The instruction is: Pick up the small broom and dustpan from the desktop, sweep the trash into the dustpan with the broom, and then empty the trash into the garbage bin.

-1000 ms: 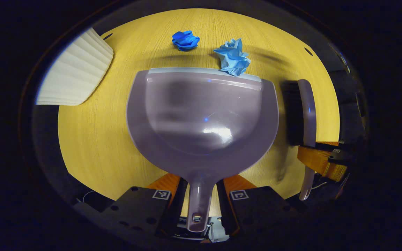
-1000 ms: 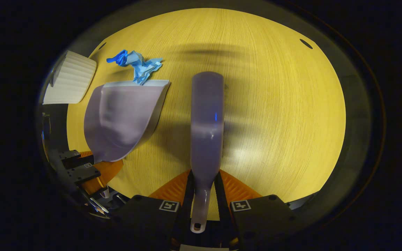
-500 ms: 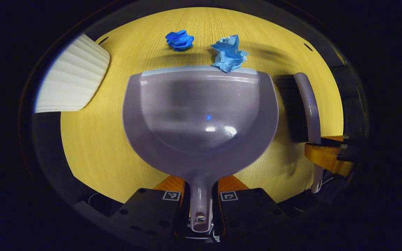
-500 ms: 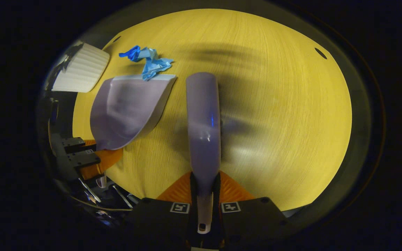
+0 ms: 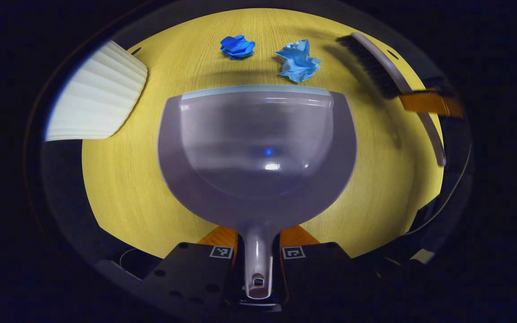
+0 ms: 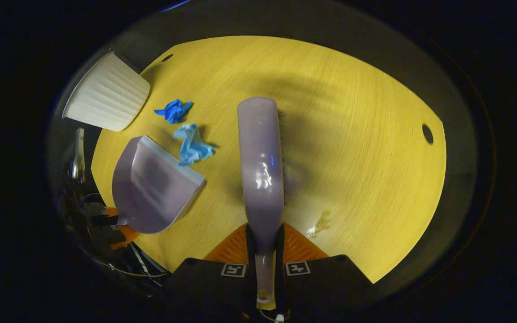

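The left tool [image 5: 258,251] is clamped on the thin handle of the glossy grey-lilac plastic dustpan [image 5: 258,152], both fingers pressed against the handle's sides. The pan spreads forward from the tool over the yellow wood-grain desk [image 5: 119,188], its pale front lip turned away from the tool. Just beyond that lip, a little to the right, lies a crumpled light-blue paper ball [image 5: 299,60], apart from the lip. A smaller, darker blue paper wad [image 5: 238,46] lies farther out, left of the first. Off to the front left stands a white ribbed garbage bin [image 5: 97,107].

The right tool [image 6: 265,255] grips the narrow handle of the small grey-lilac broom with dark bristles [image 6: 260,161], fingers closed on both sides of it. The broom's back reaches straight ahead from this tool over the desk. To its left the light-blue ball sits between the broom and the dustpan's lip
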`<state>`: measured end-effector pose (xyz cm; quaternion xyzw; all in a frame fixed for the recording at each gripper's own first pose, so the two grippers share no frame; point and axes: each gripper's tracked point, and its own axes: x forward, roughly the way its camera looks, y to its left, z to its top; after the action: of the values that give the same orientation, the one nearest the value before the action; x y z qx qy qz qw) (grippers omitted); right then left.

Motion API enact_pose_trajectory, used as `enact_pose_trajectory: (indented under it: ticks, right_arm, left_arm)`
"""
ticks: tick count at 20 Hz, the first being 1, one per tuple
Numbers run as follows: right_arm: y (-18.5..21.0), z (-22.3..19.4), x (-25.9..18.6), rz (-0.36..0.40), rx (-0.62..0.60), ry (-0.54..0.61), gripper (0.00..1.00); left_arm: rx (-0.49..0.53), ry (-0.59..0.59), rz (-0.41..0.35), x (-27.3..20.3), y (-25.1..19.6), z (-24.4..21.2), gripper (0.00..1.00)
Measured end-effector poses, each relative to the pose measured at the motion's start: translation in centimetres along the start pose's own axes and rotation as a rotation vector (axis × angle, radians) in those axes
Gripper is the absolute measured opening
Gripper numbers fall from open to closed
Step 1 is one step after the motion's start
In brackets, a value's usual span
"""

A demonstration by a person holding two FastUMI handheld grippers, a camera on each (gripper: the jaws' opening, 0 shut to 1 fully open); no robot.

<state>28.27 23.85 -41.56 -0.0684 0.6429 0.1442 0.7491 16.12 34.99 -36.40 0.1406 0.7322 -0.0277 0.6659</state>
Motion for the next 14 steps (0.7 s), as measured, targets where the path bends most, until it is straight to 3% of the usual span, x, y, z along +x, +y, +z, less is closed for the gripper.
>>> enact_pose_trajectory:
  ticks: [2,5,6,7,9,11,14]
  right_arm:
    - [-0.3,4.3,0.4,-0.015,-0.106,-0.009,0.17]
    - [1.4,6.9,2.6,0.015,-0.231,0.075,0.17]
    - [1.5,8.1,3.7,-0.007,-0.286,0.072,0.17]
    - [1.8,8.7,4.8,-0.021,-0.32,0.075,0.17]
    - [4.8,9.9,5.3,0.041,-0.336,0.095,0.17]
    - [5.5,10.6,5.5,0.01,-0.445,0.123,0.17]
    - [7.2,9.8,5.2,0.036,-0.574,0.189,0.17]
  left_arm:
    - [0.045,0.003,0.015,0.1,1.7,-0.1,0.23]
    - [0.114,0.024,0.056,-0.1,4.0,-0.2,0.23]
    - [0.137,0.022,0.066,-0.1,4.5,0.1,0.23]
    - [0.152,0.028,0.071,0.1,5.0,0.3,0.23]
    - [0.157,0.039,0.066,0.1,5.1,0.3,0.23]
    - [0.181,0.045,0.072,0.2,5.4,0.5,0.23]
    - [0.185,0.047,0.077,0.1,5.5,0.8,0.23]
